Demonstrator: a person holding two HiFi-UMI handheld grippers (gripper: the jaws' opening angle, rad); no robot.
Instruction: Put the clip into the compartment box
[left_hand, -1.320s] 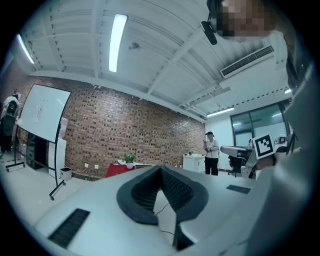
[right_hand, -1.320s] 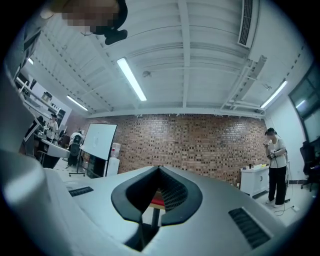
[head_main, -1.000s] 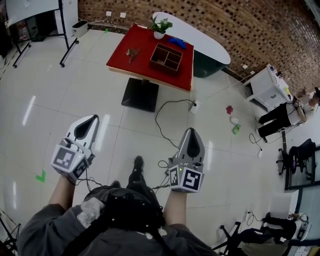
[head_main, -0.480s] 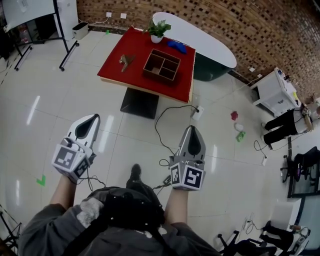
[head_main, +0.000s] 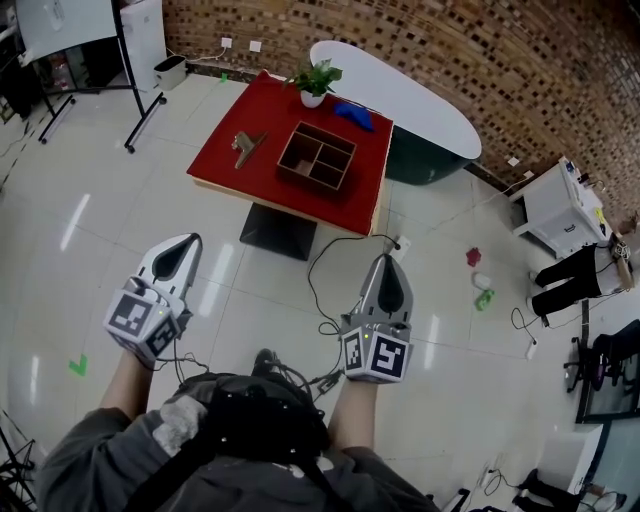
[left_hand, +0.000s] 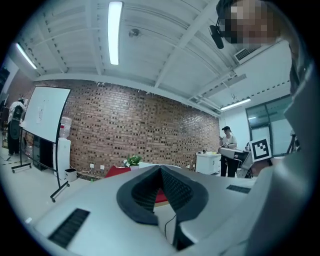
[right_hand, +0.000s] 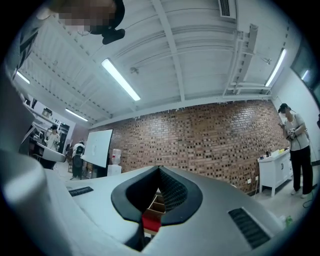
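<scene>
Nearer than a second ago, the red bench (head_main: 225, 165) carries the clip (head_main: 245, 145) just left of the box (head_main: 316, 157), well ahead of the left gripper (head_main: 183, 243) and right gripper (head_main: 388, 262) in the head view. Left gripper view: jaws together, empty. Right gripper view: jaws together, empty.

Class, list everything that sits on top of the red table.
A clip, a compartment box, a potted plant and a blue object. Compartments look empty; their walls hide some floor.
</scene>
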